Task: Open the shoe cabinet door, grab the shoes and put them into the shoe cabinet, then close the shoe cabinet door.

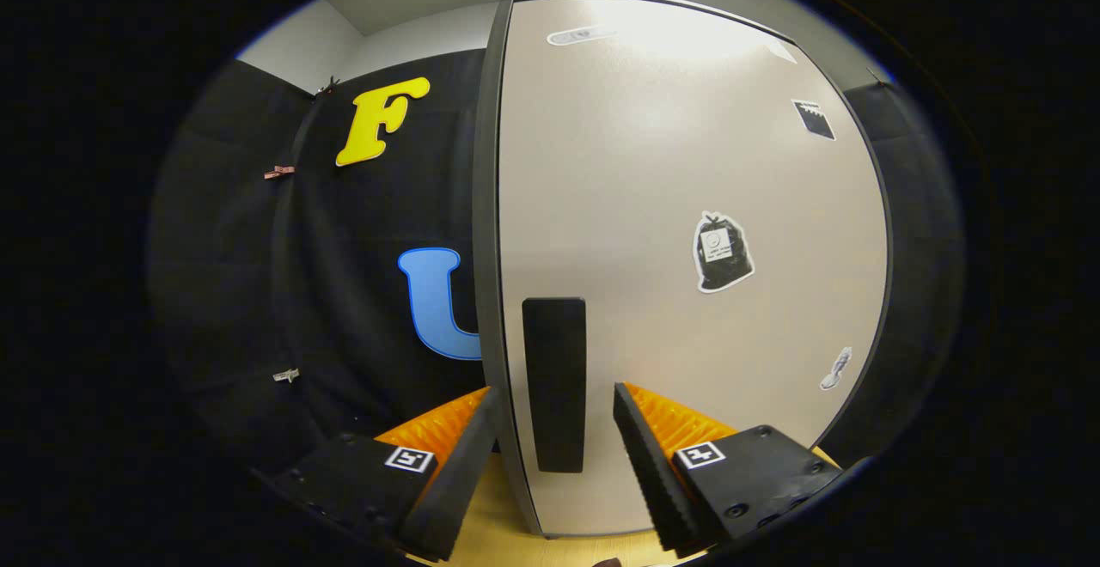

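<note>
The claw [554,455] stands wide, its fingers [653,464] straddling the black handle [554,382] of the shoe cabinet door [687,249]; nothing is pinched yet. Likely lined up so to pull the door open.

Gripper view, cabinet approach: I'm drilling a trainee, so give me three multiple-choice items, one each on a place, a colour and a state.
1. Where is the black handle?
A. between the fingers, just ahead
B. beyond the cabinet's far edge
C. above the top sticker

2. What colour is the cabinet door?
A. red
B. pale beige
C. green

3. How does the gripper stand?
A. shut on the handle
B. shut on a shoe
C. open, touching nothing

Key: 1 A, the handle sits in the gap between the fingers; 2 B, the panel is pale beige; 3 C, the fingers are spread either side of the handle.
</note>
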A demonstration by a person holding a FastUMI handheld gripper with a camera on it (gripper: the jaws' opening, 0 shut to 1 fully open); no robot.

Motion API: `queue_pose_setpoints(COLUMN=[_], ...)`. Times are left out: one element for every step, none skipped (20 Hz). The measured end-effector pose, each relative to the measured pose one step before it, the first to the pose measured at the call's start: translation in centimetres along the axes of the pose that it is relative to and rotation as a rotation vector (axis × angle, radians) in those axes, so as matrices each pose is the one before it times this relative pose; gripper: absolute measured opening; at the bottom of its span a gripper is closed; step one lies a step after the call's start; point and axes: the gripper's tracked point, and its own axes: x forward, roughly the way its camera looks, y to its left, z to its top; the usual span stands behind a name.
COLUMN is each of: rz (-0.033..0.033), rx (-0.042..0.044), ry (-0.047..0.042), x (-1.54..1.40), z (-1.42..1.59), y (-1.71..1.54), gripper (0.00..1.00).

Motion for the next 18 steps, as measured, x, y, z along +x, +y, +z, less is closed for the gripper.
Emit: queue_pose_setpoints(rz=[-0.02098, -0.02004, 0.00772, -0.01602, -0.03485, -0.00391, -0.00101, 0.00606, 0.01109, 0.00987, 0.01589, 0.01553, 0.02037, 0.01812, 0.02178, 0.02396, 0.02637, 0.02308], rx=[-0.00402, -0.00192, -0.00686, -0.02011, -0.0199, 0.01727, 0.01303, -0.00727, -0.01027, -0.00022, 0.00306, 0.006, -0.00557, -0.00298, 0.00464, 0.00872, 0.00144, -0.00024], ry=[0.01818, -0.02651, -0.01528, 0.00704, -0.00409, 0.00826, -0.00078, 0.00424, -0.0072, 0.00721, -0.00396, 0.00286, -0.00928, 0.00205, -0.00041, 0.00747, 0.00004, 0.0025], x=[0.566, -0.126, 0.103, 0.035, 0.026, 0.234, 0.029, -0.247, 0.019, -0.031, -0.272, -0.416, -0.348, -0.557, -1.15, -1.233, -1.068, -1.31], z=[-0.54, 0.421, 0.248, -0.246, -0.257, 0.109, 0.142, 0.044, 0.059, -0.114, -0.092, 0.28, 0.074, 0.062, 0.041, -0.099, 0.045, -0.052], y=[-0.279, -0.111, 0.662, -0.161, -0.611, -0.165, 0.081, 0.073, -0.04, -0.017, 0.154, 0.079, 0.111, 0.068, 0.029, -0.16, -0.155, -0.02], gripper=[0.8, 0.62, 0.55, 0.47, 0.48, 0.41, 0.35, 0.3, 0.3, 0.25, 0.19, 0.19, 0.15, 0.15, 0.15, 0.15, 0.15, 0.15])
